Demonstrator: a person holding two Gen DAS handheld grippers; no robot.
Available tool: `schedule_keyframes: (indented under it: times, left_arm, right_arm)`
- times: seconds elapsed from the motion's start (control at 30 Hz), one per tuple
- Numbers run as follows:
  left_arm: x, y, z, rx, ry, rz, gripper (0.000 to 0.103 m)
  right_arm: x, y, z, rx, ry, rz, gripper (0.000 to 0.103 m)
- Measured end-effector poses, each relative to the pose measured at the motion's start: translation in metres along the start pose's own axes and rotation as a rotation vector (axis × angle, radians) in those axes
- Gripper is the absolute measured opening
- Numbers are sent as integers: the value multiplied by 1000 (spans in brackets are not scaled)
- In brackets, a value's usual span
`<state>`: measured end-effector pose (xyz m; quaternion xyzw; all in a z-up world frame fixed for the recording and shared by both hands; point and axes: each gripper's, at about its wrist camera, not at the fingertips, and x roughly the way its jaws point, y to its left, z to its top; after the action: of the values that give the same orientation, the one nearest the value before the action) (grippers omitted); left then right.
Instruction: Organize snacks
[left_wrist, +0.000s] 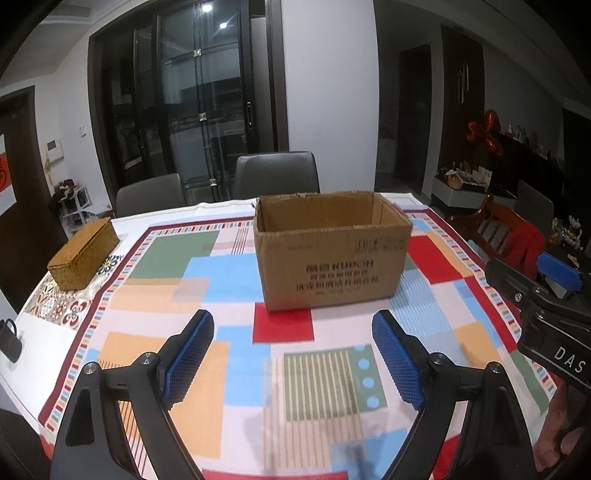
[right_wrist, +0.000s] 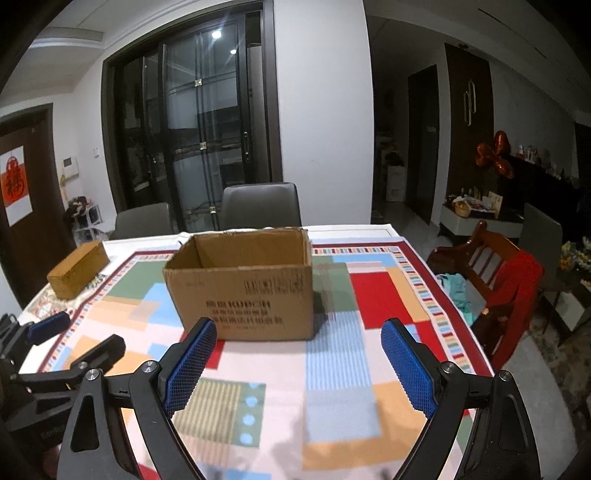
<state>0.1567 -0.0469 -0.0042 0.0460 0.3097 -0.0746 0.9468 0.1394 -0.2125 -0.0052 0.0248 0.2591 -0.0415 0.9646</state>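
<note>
An open brown cardboard box with printed lettering stands on the patterned tablecloth; what shows of its inside is bare. My left gripper is open over the cloth just short of the box's near face, nothing between its blue pads. In its own view my right gripper is also open and empty, the box ahead and left of centre. Each gripper shows at the edge of the other's view: right gripper, left gripper. No snacks are in view.
A lidded woven basket sits at the table's far left. Two grey chairs stand behind the table. A wooden chair draped in red cloth is at the right edge. A dark object lies at the left edge.
</note>
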Motion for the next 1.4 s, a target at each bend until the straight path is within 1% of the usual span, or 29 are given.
schedule_keyframes:
  times: [0.23, 0.33, 0.5, 0.6, 0.67, 0.7, 0.93, 1.0, 1.2, 1.4]
  left_arm:
    - [-22, -2, -28, 17, -12, 12, 88]
    - [-32, -1, -38, 8, -16, 8, 90]
    - [-48, 1, -53, -9, -12, -2, 91]
    - [-59, 1, -58, -5, -27, 10, 93]
    - [-66, 3, -62, -10, -38, 22, 97]
    - [-70, 4, -64, -16, -44, 28, 98]
    - [-84, 9, -74, -43, -57, 50, 100]
    - [-88, 10, -77, -46, -60, 60, 102]
    - [-99, 14, -82, -58, -79, 92, 103]
    - [-106, 13, -85, -53, -99, 112, 103]
  right_arm:
    - [-23, -2, -24, 2, -8, -4, 92]
    - [-33, -2, -31, 5, -13, -10, 92]
    - [-50, -1, -42, 18, -11, -10, 92]
    - [-62, -1, -47, 26, -12, -4, 92]
    - [-67, -1, -49, 25, -12, -11, 96]
    - [-70, -1, -50, 29, -13, -14, 97]
    - [-81, 0, -57, 39, -9, -15, 97]
    - [-83, -1, -59, 40, -13, -27, 97]
    - [-90, -4, -63, 37, -22, -52, 97]
    - [-102, -4, -63, 28, -56, -57, 97]
